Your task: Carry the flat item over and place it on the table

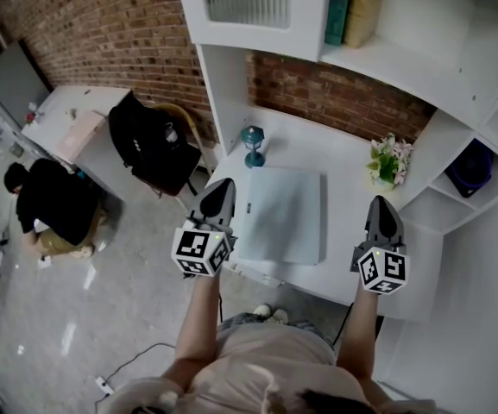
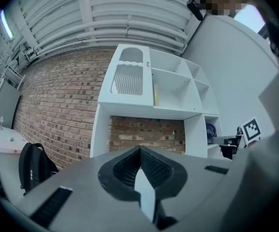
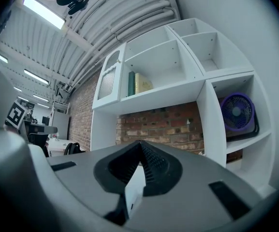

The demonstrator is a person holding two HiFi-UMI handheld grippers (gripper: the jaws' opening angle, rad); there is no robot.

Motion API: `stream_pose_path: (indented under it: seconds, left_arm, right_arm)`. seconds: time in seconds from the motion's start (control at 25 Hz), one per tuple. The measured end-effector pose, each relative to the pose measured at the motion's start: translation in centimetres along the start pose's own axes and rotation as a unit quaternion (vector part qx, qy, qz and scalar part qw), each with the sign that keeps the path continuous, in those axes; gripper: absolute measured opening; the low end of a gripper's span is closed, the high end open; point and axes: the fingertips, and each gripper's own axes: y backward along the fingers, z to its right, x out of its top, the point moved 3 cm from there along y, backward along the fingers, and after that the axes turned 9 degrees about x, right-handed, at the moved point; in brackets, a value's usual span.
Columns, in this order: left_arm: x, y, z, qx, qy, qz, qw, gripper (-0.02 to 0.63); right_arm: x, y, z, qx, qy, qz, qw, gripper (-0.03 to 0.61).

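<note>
The flat item (image 1: 283, 215) is a pale grey-blue slab lying flat on the white table (image 1: 305, 149) under the shelf unit. My left gripper (image 1: 223, 185) hovers at the slab's left edge; whether it touches is hidden. My right gripper (image 1: 381, 202) hangs over the table to the right of the slab, clear of it. In the left gripper view the left gripper (image 2: 140, 149) has its jaws together, pointing at the shelves with nothing between them. The right gripper (image 3: 140, 143) looks the same in its own view, shut and empty.
A teal lamp (image 1: 252, 145) and a pot of flowers (image 1: 389, 160) stand at the table's back. A purple fan (image 1: 470, 169) sits in a side cubby, books (image 1: 352, 7) on the shelf above. A black backpack (image 1: 149, 149) rests on a chair to the left; a person (image 1: 54, 201) crouches beyond.
</note>
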Motion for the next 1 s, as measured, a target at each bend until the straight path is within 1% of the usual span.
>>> stream_pose_path:
  seconds: [0.28, 0.48, 1.0]
  left_arm:
    - [-0.5, 0.1, 0.1, -0.004, 0.006, -0.002, 1.0, 0.028]
    - [-0.7, -0.2, 0.1, -0.003, 0.011, -0.007, 0.9999, 0.028]
    - [-1.9, -0.5, 0.5, -0.01, 0.016, -0.024, 0.9995, 0.028]
  right_arm:
    - [0.2, 0.5, 0.8, -0.014, 0.01, -0.001, 1.0, 0.015]
    - [0.1, 0.4, 1.3, -0.023, 0.027, -0.017, 0.999, 0.014]
    - [-0.7, 0.1, 1.4, -0.015, 0.017, -0.029, 0.999, 0.014]
